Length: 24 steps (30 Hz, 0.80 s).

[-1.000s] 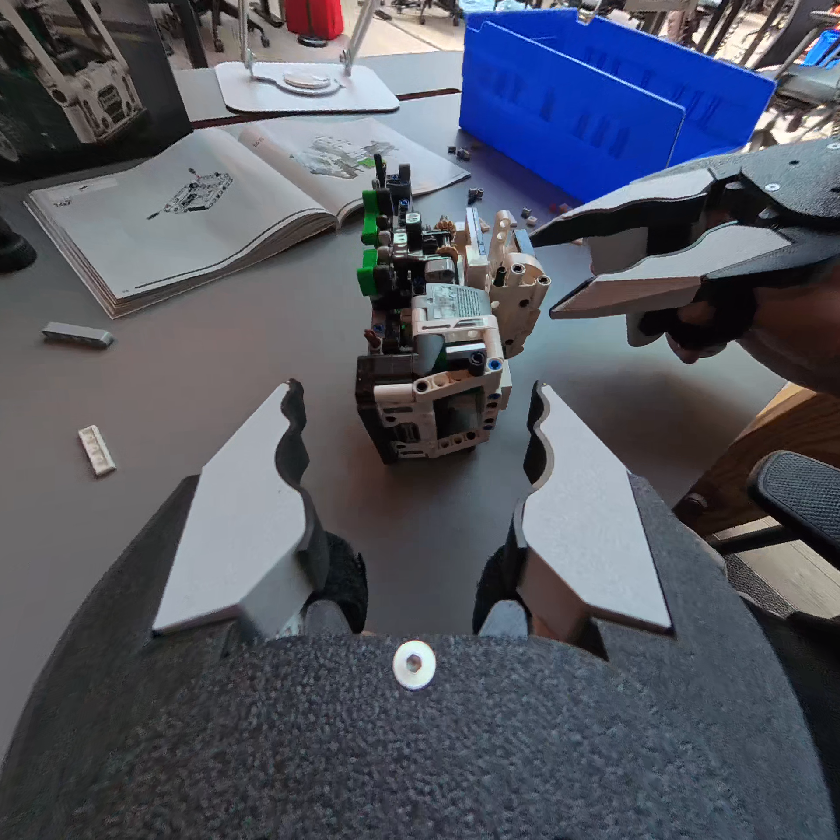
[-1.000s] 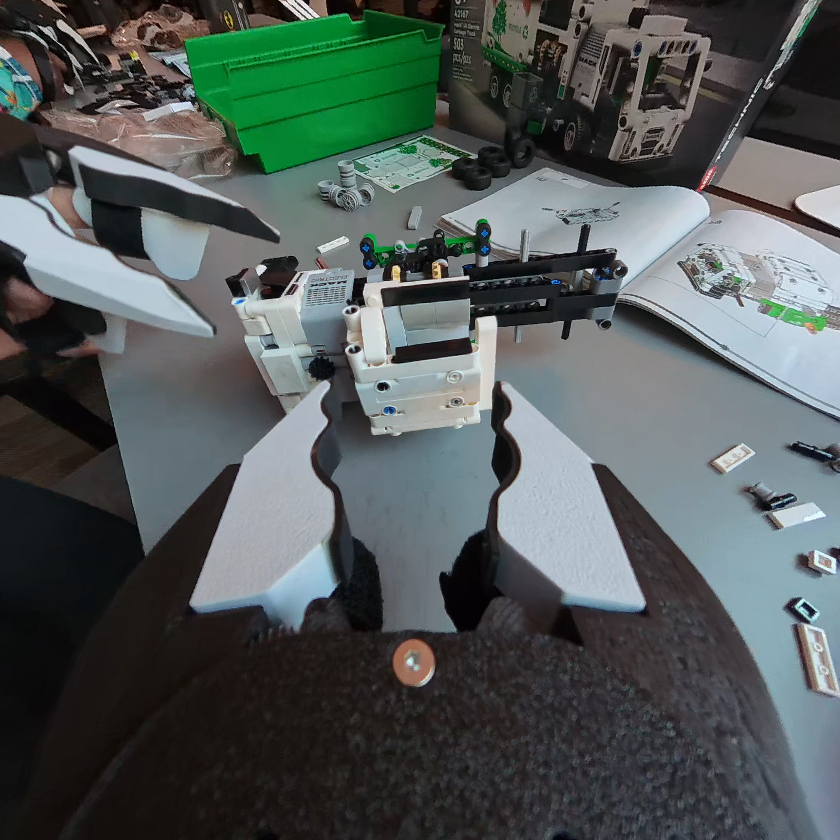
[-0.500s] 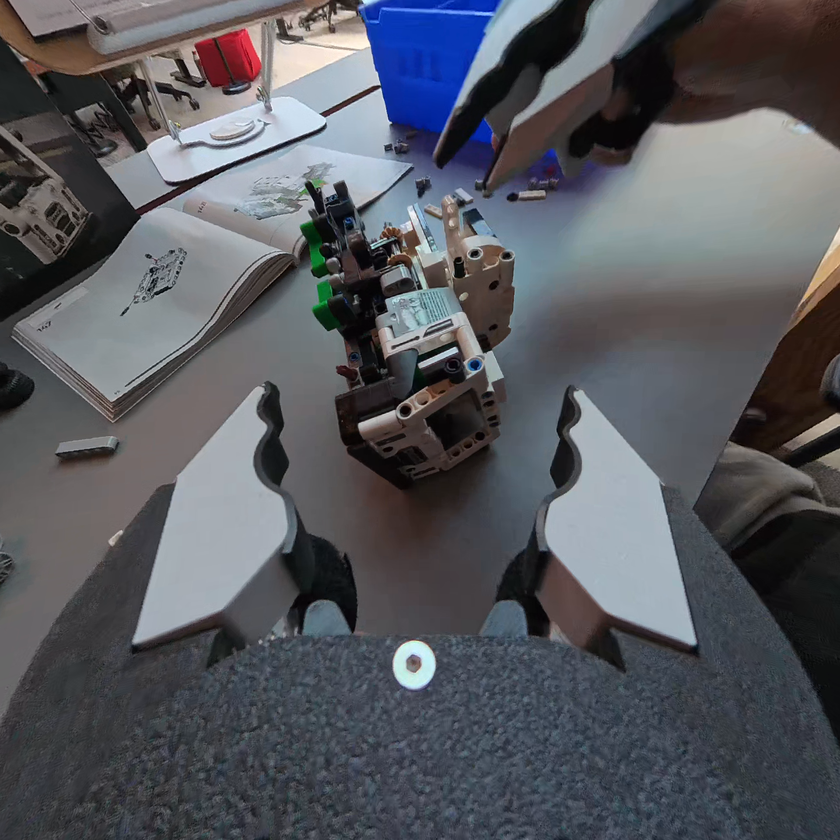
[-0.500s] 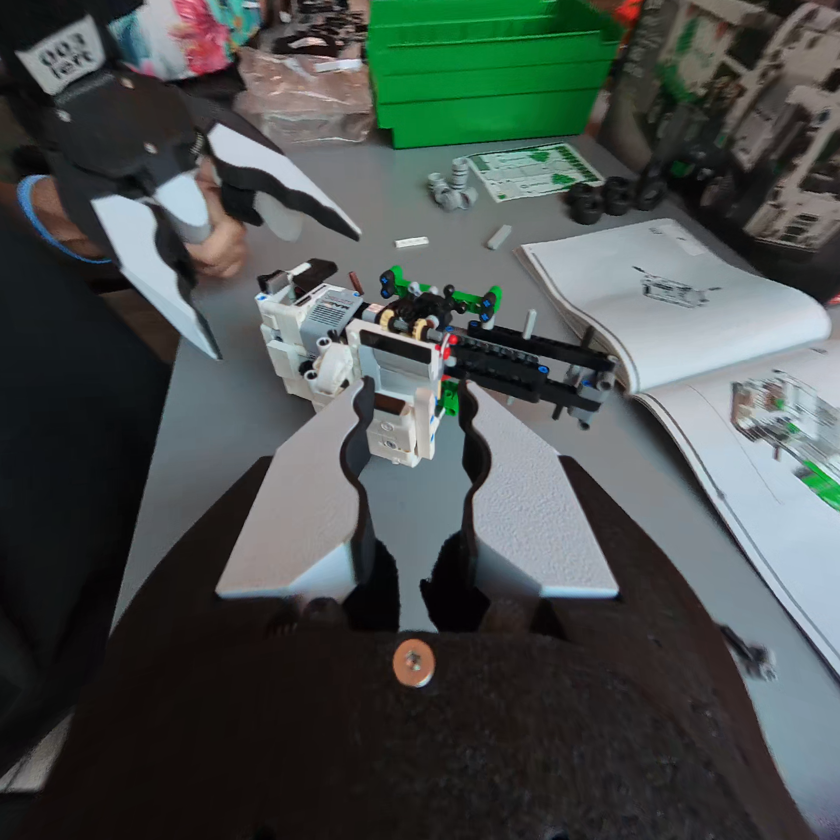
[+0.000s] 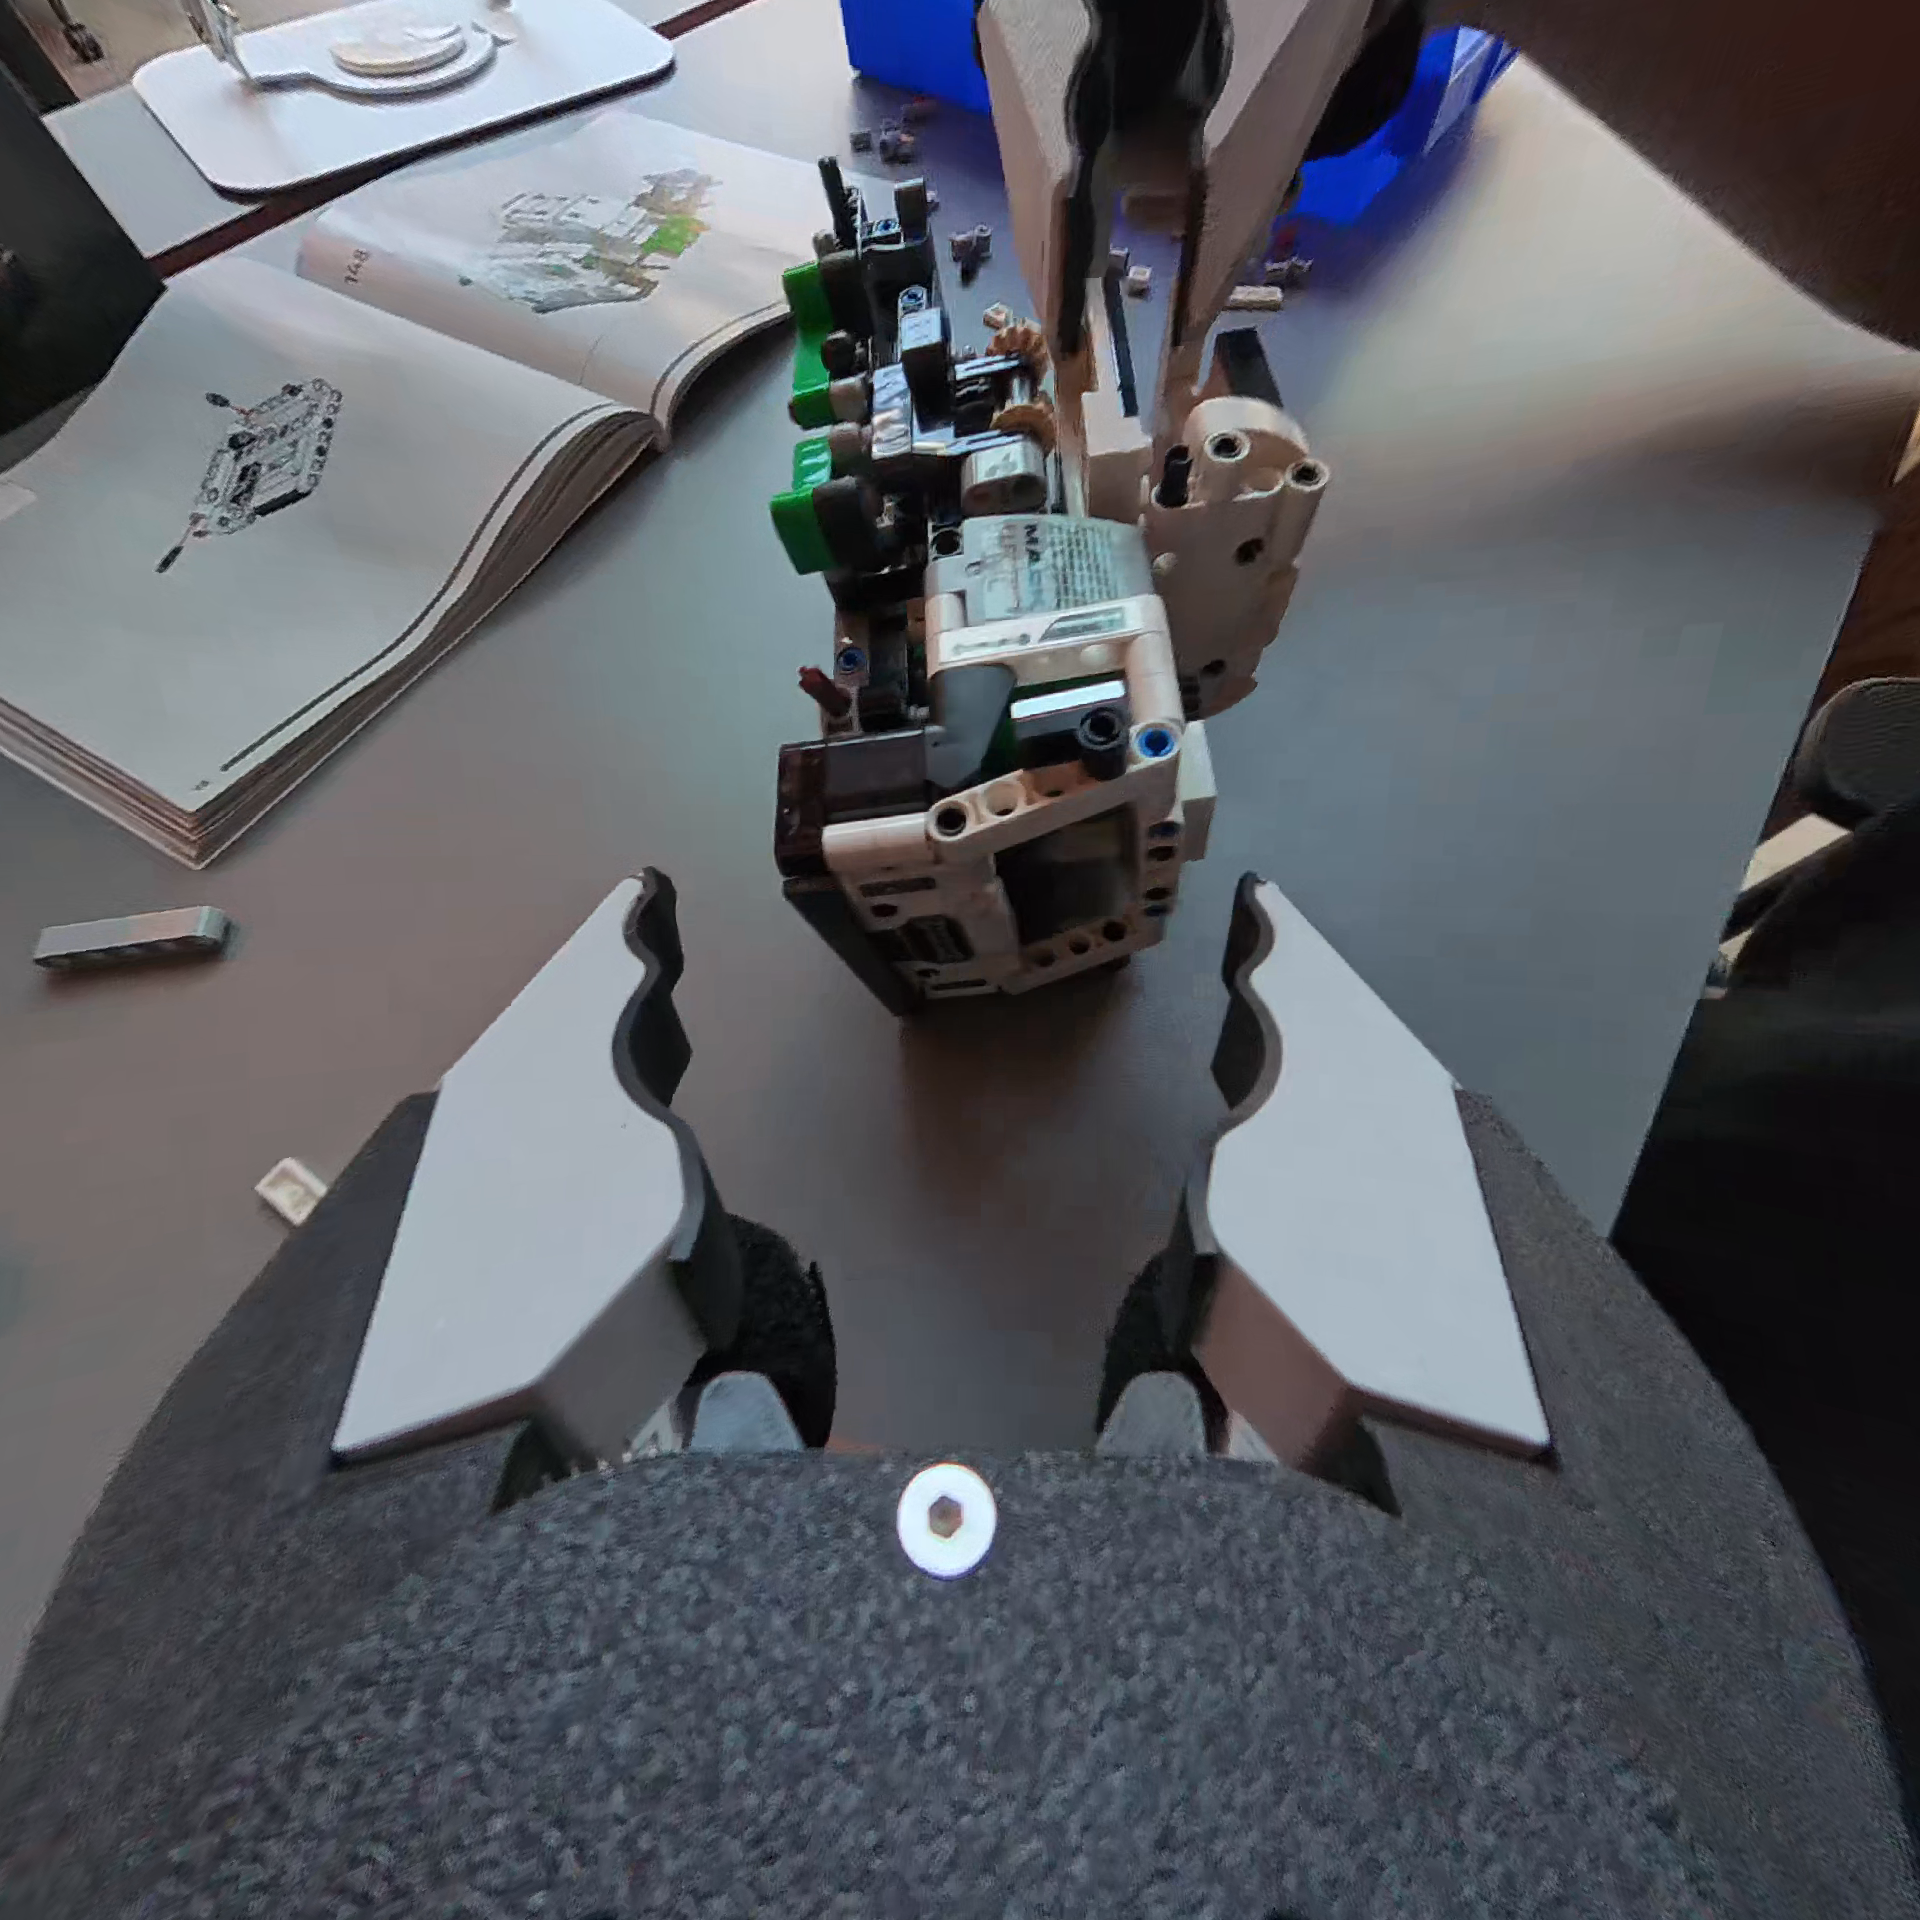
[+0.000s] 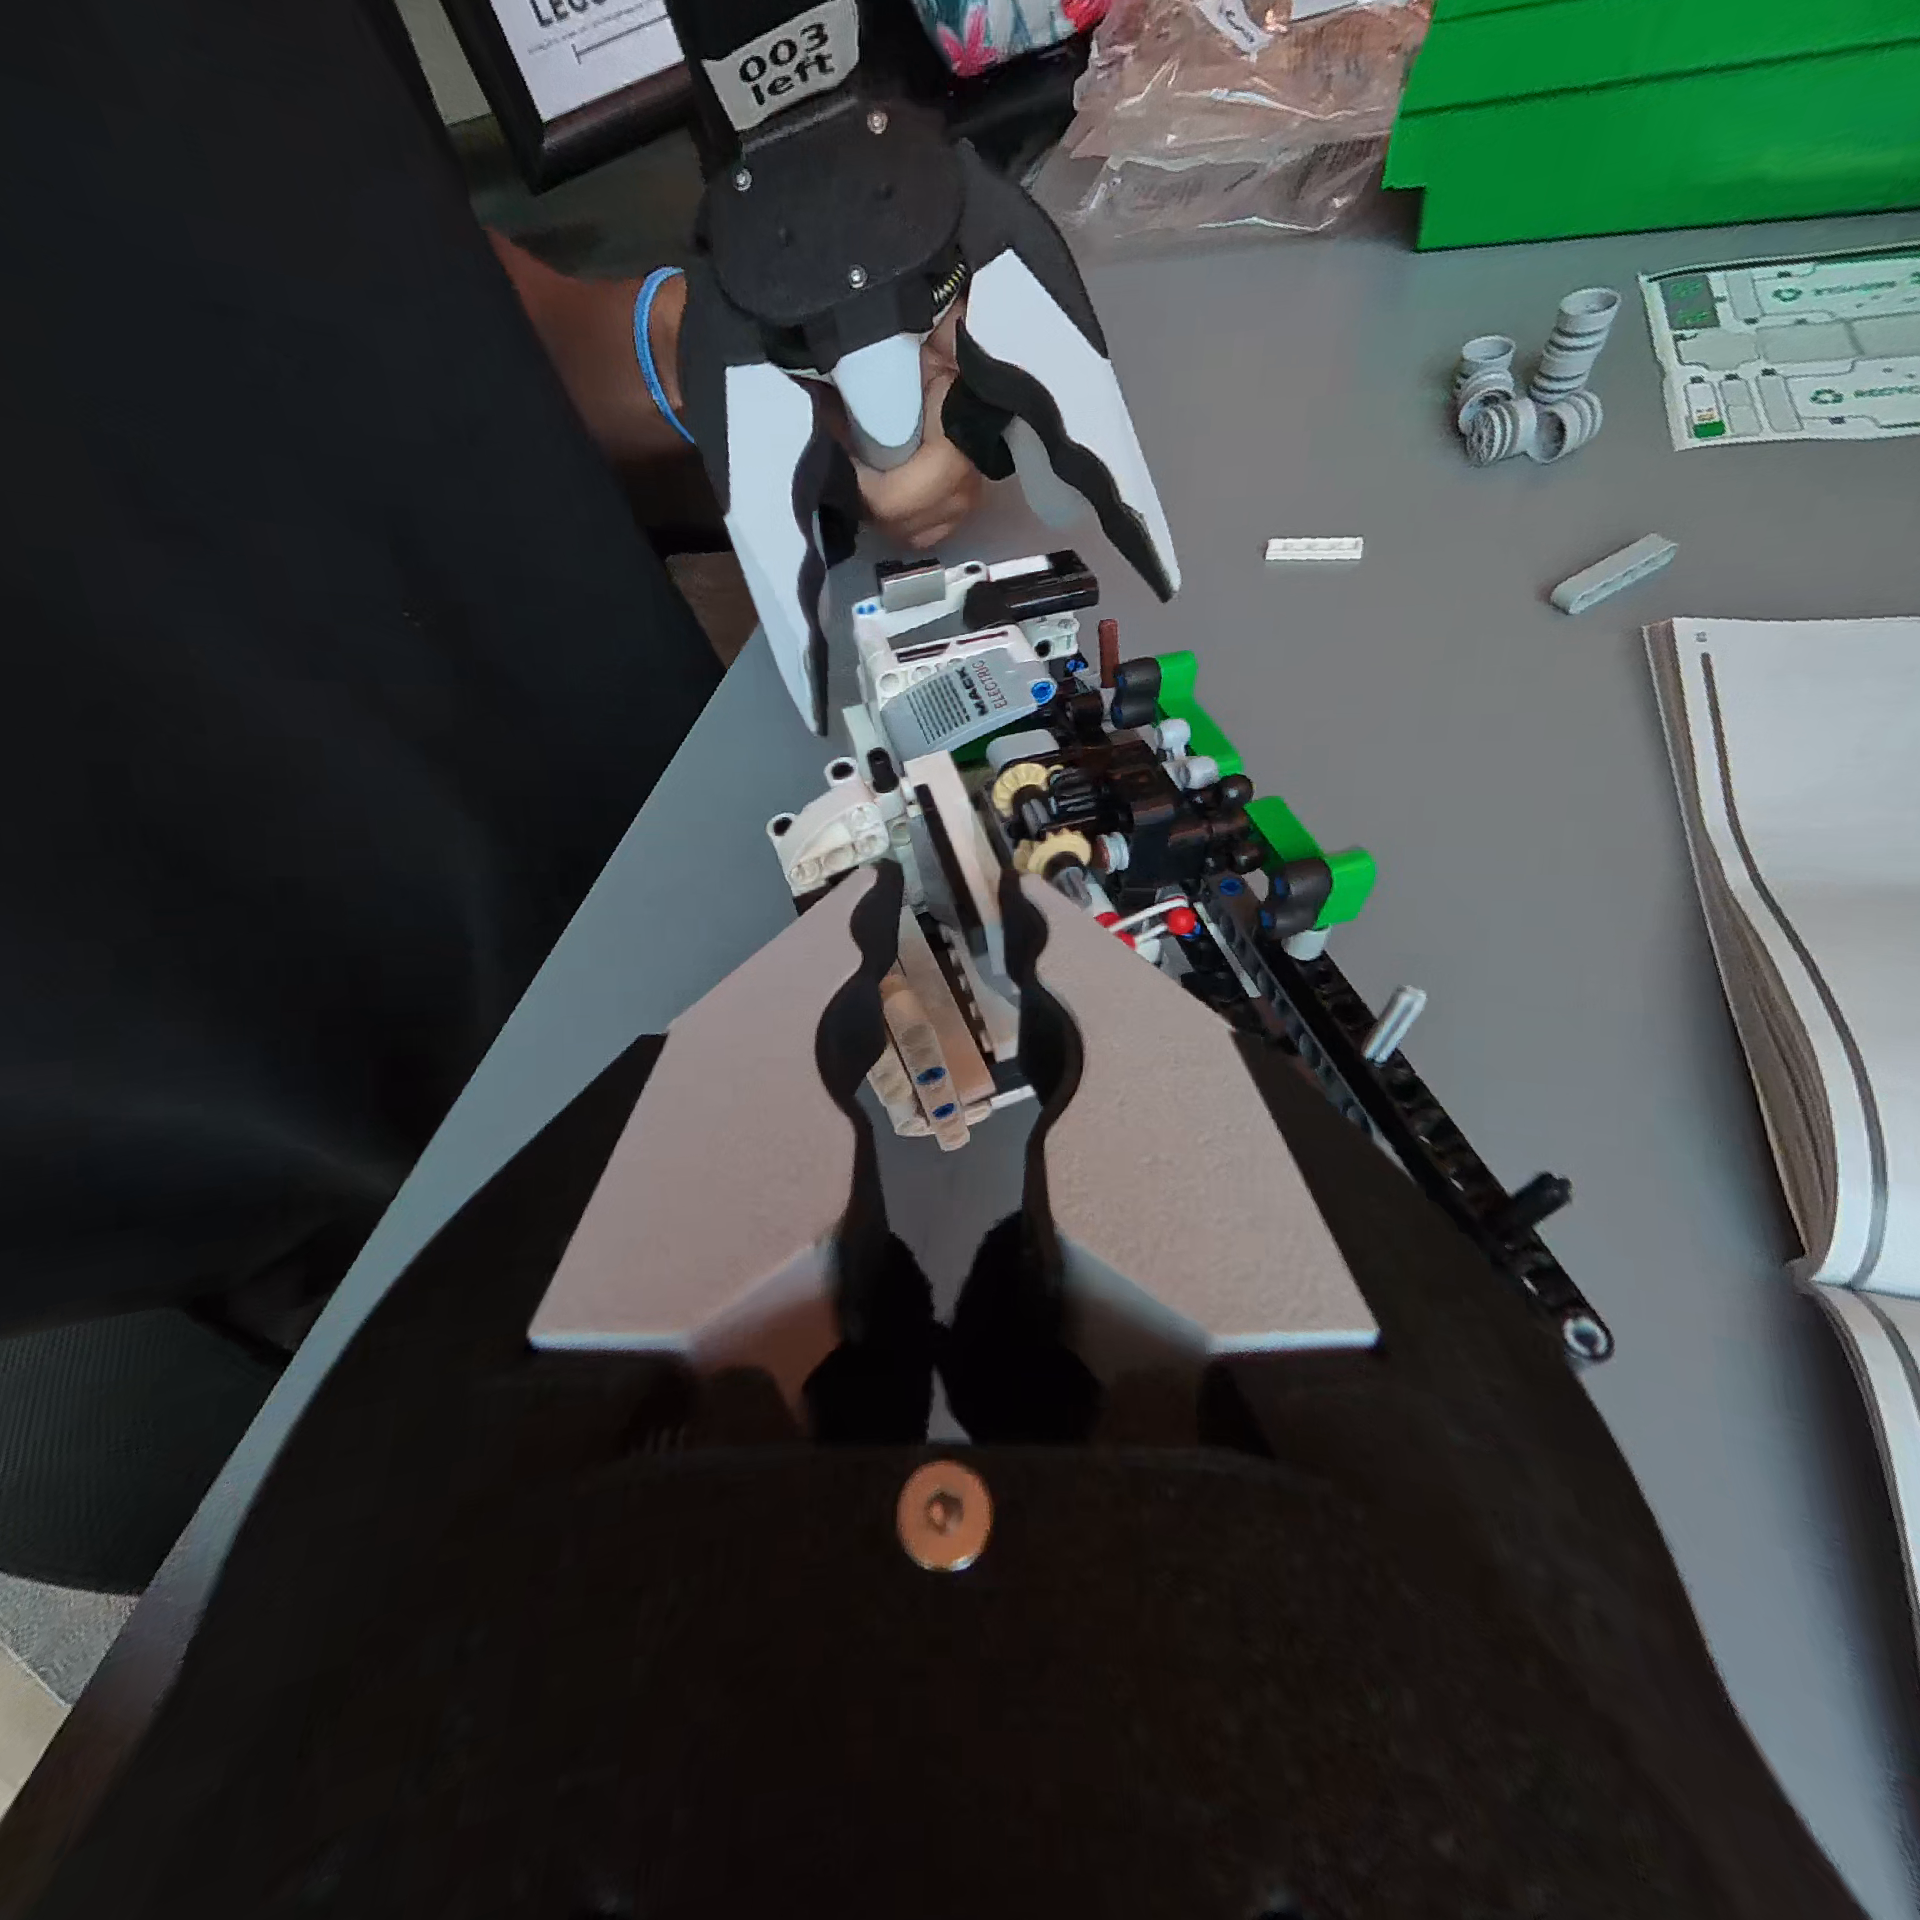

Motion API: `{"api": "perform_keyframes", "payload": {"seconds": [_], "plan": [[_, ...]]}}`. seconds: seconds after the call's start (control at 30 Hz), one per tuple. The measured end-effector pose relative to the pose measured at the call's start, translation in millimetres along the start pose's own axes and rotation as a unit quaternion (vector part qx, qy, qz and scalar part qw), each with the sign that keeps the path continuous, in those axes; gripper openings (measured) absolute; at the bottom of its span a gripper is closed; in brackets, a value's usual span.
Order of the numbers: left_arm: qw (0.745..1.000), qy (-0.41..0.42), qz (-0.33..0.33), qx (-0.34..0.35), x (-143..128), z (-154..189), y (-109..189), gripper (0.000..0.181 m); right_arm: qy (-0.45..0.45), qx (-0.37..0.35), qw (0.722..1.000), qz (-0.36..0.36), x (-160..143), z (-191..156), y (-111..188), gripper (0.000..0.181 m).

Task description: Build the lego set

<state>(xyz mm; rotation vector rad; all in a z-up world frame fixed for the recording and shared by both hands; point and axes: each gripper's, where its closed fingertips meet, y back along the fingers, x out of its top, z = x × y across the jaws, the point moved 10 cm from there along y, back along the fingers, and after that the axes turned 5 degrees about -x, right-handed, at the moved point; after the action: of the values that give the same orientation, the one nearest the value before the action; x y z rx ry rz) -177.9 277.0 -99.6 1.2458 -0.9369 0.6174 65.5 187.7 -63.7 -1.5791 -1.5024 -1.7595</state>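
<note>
The partly built lego truck model (image 5: 997, 727), white, black and green, stands on the grey table (image 5: 520, 987). My left gripper (image 5: 951, 904) is open and empty, its fingers just short of the white cab end. In the right wrist view it (image 6: 987, 644) straddles that end of the model (image 6: 1039, 790). My right gripper (image 6: 948, 894) is closed narrowly on the model's upright white side panel (image 6: 956, 862). In the left wrist view it (image 5: 1127, 343) comes down from above onto that panel.
An open instruction book (image 5: 312, 499) lies left of the model and shows in the right wrist view (image 6: 1818, 935). A blue bin (image 5: 1382, 104) stands behind, small parts (image 5: 1257, 296) in front of it. Green bin (image 6: 1662, 104), grey wheels (image 6: 1527, 384), sticker sheet (image 6: 1787, 353), grey beam (image 5: 130, 935). Table edge (image 6: 623, 883) lies close beside the model. My hands' fingertips stand some 11 centimetres from each other.
My right gripper has swung round above the model and narrowed its jaws onto the white side panel. My left gripper has moved closer to the cab end and stays open.
</note>
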Motion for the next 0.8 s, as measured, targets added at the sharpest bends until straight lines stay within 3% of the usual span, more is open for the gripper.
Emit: {"api": "perform_keyframes", "payload": {"seconds": [0.1, 0.3, 0.43, 0.57, 0.8], "plan": [[1.000, 0.015, 0.007, 0.001, 6.3, 1.2, -7.2, 0.109, 0.018, -0.008, 1.000, -0.014, 3.5, -1.4, -5.2, 0.008], [1.000, 0.002, -0.015, -0.004, 7.6, -8.2, -20.9, 0.088, -0.024, 0.013, 1.000, 0.005, -1.4, 8.9, -0.3, 0.005], [1.000, -0.006, -0.012, -0.025, 7.6, -14.6, -21.1, 0.088, -0.027, 0.031, 0.999, 0.014, -3.4, 10.2, 1.0, 0.006], [0.999, -0.009, -0.010, -0.050, 7.6, -23.7, -22.0, 0.087, 0.029, 0.002, 1.000, 0.002, 0.5, 3.7, -0.1, 0.005], [0.997, -0.014, -0.008, -0.071, 9.2, -31.2, -23.5, 0.085, 0.046, -0.040, 0.998, -0.019, 4.5, -0.7, 5.6, 0.004]]}}
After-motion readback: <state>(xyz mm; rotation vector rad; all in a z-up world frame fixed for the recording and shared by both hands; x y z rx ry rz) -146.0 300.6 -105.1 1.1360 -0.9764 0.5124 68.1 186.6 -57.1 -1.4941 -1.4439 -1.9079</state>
